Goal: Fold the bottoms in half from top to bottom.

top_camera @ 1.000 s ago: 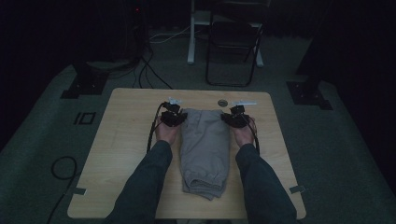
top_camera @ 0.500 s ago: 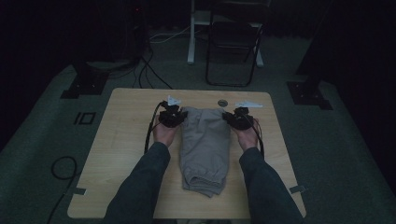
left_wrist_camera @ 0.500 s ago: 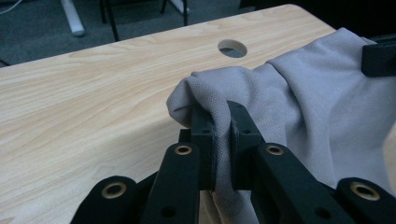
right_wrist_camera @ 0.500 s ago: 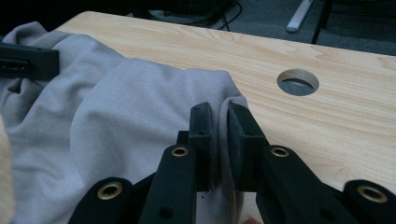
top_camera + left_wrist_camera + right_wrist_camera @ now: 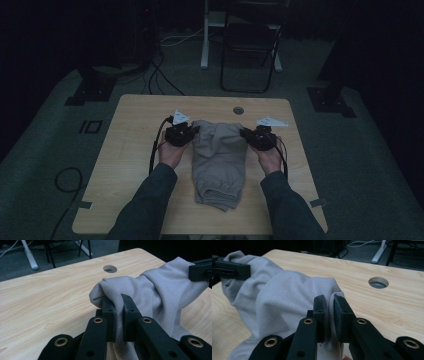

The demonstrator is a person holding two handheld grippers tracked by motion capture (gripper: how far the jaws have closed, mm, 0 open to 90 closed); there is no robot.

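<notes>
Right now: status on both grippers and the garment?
Left gripper shut on the grey sweatpants, right gripper shut on them too, one far corner each. Pants folded, far end lifted off the wooden table. Nothing in the way.

both tongs [image 5: 196,131] [image 5: 244,133] grip grey trousers [image 5: 218,160] on table [image 5: 130,165].

a dim room, grey carpet floor [image 5: 45,150], light wooden table [image 5: 135,125], black folding chair [image 5: 250,45] beyond

Dark sleeves [image 5: 145,207], black brass-riveted hand-held gripper [image 5: 119,315], trailing cable [image 5: 156,145].
</notes>
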